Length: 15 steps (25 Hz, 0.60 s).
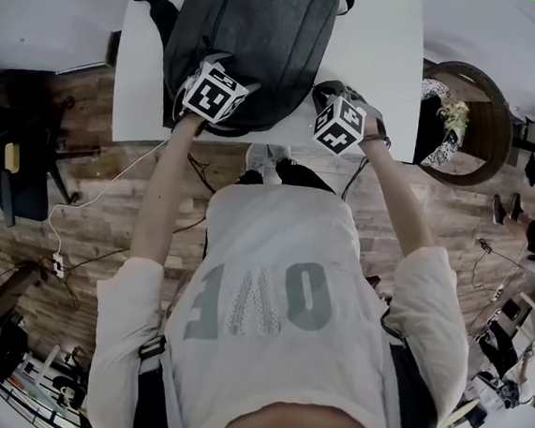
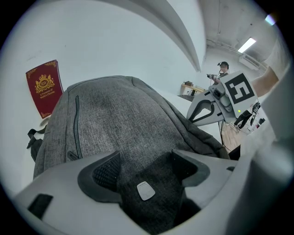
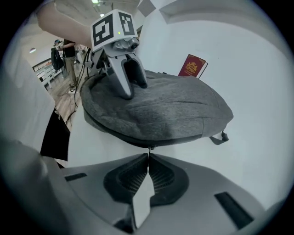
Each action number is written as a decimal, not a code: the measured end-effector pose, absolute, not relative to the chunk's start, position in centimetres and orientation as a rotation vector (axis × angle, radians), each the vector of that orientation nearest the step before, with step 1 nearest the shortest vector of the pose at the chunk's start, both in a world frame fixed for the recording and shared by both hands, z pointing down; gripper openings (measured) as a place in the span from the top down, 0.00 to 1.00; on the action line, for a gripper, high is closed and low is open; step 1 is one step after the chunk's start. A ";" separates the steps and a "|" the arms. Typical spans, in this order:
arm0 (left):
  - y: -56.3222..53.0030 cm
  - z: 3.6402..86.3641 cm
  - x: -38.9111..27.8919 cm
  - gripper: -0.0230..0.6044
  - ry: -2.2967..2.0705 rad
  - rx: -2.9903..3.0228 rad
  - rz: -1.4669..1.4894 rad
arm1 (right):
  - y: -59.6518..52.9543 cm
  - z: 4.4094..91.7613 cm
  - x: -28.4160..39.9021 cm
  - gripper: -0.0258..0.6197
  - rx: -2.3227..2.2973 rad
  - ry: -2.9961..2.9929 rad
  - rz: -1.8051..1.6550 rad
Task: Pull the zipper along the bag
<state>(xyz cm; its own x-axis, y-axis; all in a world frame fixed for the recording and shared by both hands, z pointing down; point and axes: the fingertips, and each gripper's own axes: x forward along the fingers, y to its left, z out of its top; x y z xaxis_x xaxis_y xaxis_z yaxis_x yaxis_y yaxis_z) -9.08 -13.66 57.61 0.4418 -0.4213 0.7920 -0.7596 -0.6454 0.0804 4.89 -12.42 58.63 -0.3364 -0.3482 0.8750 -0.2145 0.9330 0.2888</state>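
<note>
The left arm [image 1: 161, 193] and right arm [image 1: 402, 201] reach forward. The left gripper [image 2: 144, 172] pinches the bag cloth [image 2: 154, 197]. The right gripper [image 3: 148, 160] is squeezed tight on the zipper pull [image 3: 148, 149].

White rectangular counter [image 1: 378, 40] standing on a wood-plank floor [image 1: 109, 202]. A dark grey fabric backpack [image 1: 247, 37] lies flat on it, covering most of the middle, its lower end overhanging the counter's near edge. Black straps [image 1: 160, 5] trail from the backpack's far left corner onto the bare surface. In the right gripper view a zipper pull [image 3: 148, 149] shows at the backpack's near seam. A dark red booklet [image 3: 193, 66] with a gold crest lies on the counter beyond the backpack, apart from it.
</note>
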 end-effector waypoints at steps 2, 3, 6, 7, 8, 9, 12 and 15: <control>-13.7 57.7 -9.1 0.38 -0.997 2.273 1.069 | -11.1 58.7 4.6 0.91 0.393 -1.944 -0.109; -13.8 57.7 -9.1 0.38 -0.998 2.275 1.069 | -10.5 58.7 4.4 0.91 0.381 -1.949 -0.096; -13.8 57.7 -9.1 0.38 -1.000 2.279 1.066 | -8.7 58.7 3.6 0.91 0.348 -1.966 -0.052; -13.8 57.6 -9.1 0.38 -1.000 2.279 1.066 | -8.1 58.6 3.4 0.91 0.341 -1.973 -0.035; -13.8 57.6 -9.1 0.38 -1.000 2.278 1.068 | -7.6 58.6 3.2 0.91 0.334 -1.980 -0.019; -13.8 57.6 -9.0 0.38 -1.001 2.277 1.070 | -7.1 58.5 3.0 0.91 0.326 -1.988 -0.004; -13.7 57.5 -9.0 0.38 -1.005 2.275 1.073 | -5.7 58.2 2.2 0.91 0.309 -2.010 0.041; -13.8 57.5 -9.0 0.38 -1.008 2.276 1.073 | -4.5 57.8 1.4 0.91 0.300 -2.032 0.105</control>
